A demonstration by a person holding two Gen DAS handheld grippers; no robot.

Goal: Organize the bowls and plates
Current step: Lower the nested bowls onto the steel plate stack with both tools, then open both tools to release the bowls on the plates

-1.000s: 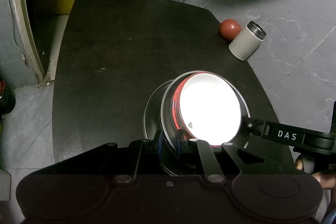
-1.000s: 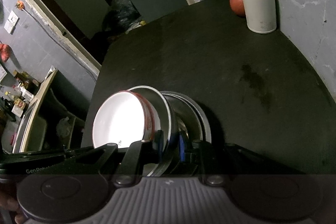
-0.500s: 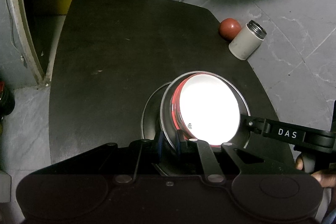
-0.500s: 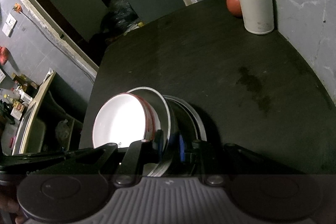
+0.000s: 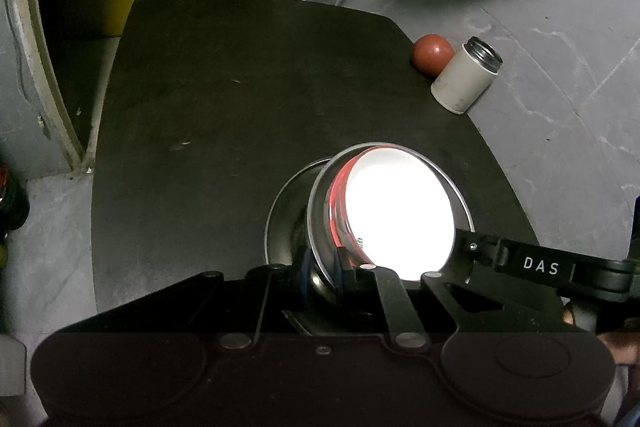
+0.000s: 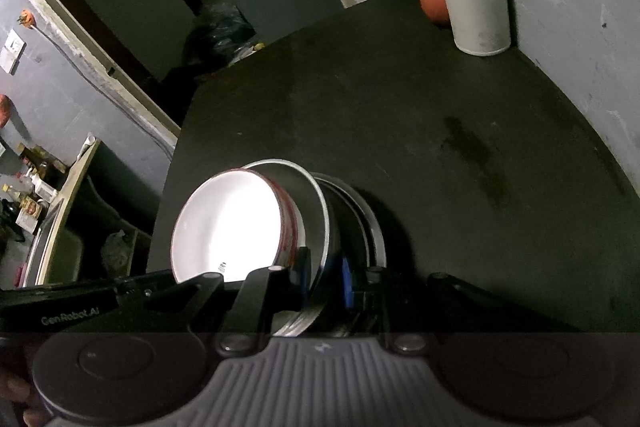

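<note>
Two grippers meet over one stack here, and we take the scene from its largest piece down. The dark tabletop [image 5: 224, 115] is matte and slightly scuffed, with rounded corners and a faint smear in the right wrist view. Near its front edge sits the stack: a shallow steel plate [image 5: 286, 211] at the bottom, dull grey with a rolled rim, and tilted against it a deeper steel bowl [image 6: 310, 203] with a thin bright lip. Nested inside that is the white bowl [image 5: 396, 215], glossy enamel or ceramic with a red outer wall, its inside blown out by glare.

We judge the nesting as mostly done: the three pieces are gathered in one place, but the upper two lean on edge rather than lying flat, so settling them level and letting go is what seems left. No other plates or bowls show on the table.

The left gripper [image 5: 322, 267] has its blue-padded fingers pinched on the steel bowl's rim. The right gripper [image 6: 326, 277] comes at the same rim from the other side, its fingers drawn close on it, one pad inside and one outside.

Smaller things stand well apart at the far corner: a white cylindrical flask [image 5: 466, 79] with a threaded metal mouth, uncapped, and touching it a smooth reddish ball [image 5: 432, 53].
</note>
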